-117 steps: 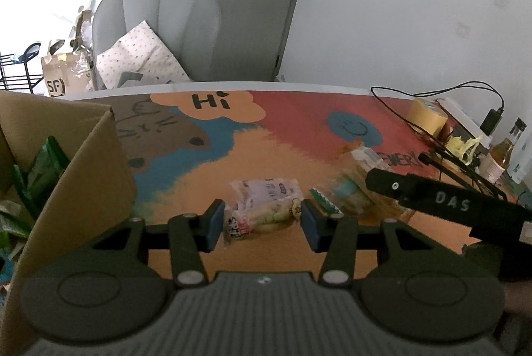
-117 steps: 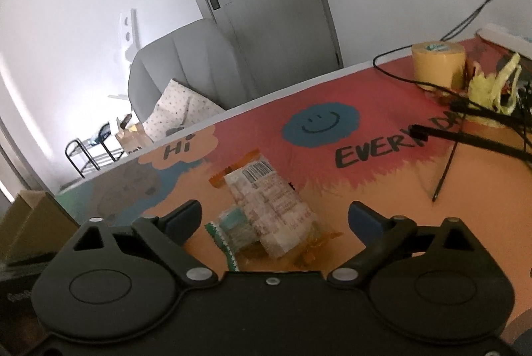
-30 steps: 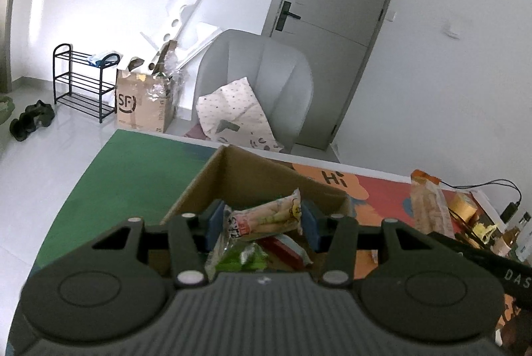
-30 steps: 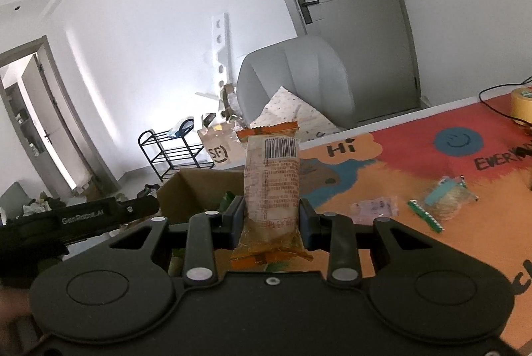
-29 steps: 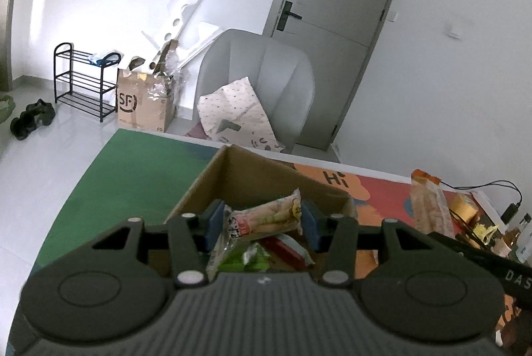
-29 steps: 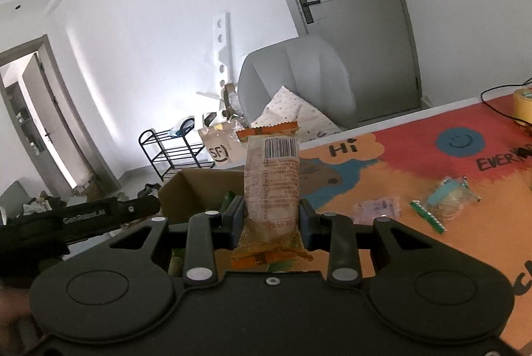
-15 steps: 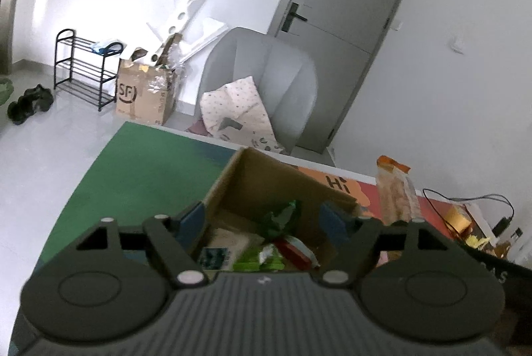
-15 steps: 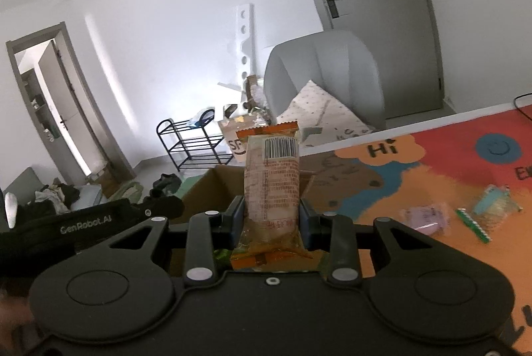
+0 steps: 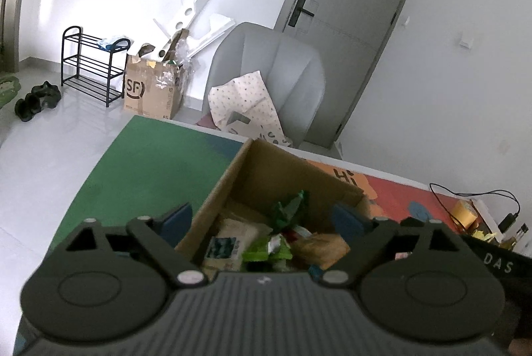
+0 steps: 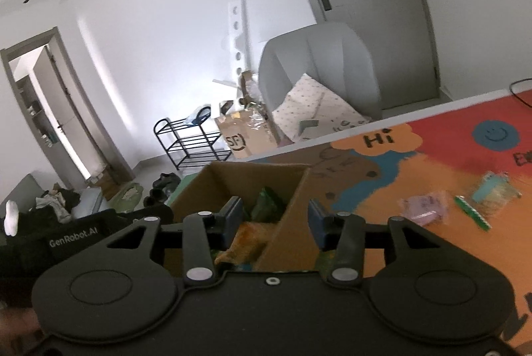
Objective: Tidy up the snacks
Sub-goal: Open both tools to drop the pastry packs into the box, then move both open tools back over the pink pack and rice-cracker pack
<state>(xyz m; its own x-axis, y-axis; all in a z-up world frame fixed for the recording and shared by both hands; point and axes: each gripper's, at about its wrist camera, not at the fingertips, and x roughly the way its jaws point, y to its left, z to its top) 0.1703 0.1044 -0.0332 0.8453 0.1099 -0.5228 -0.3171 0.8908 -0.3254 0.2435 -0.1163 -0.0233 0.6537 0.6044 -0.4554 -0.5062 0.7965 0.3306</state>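
Note:
An open cardboard box (image 9: 282,170) stands on the table and holds several snack packets, among them a green one (image 9: 289,209) and an orange-edged cracker pack (image 10: 246,239). My left gripper (image 9: 262,218) is open and empty above the box. My right gripper (image 10: 274,216) is open and empty over the box's right wall (image 10: 292,209). On the mat to the right lie a pale purple packet (image 10: 422,206) and a clear packet with a green strip (image 10: 492,193).
The table has a colourful mat (image 10: 449,163) with a green part (image 9: 159,163) left of the box. A grey chair (image 9: 266,70) with a spotted cushion stands behind the table. Yellow tape (image 9: 464,213), cables and bottles sit at the far right.
Both grippers have opened. The left one dropped its pale snack packet into the box, then the right one dropped the cracker pack there and moved closer to the box.

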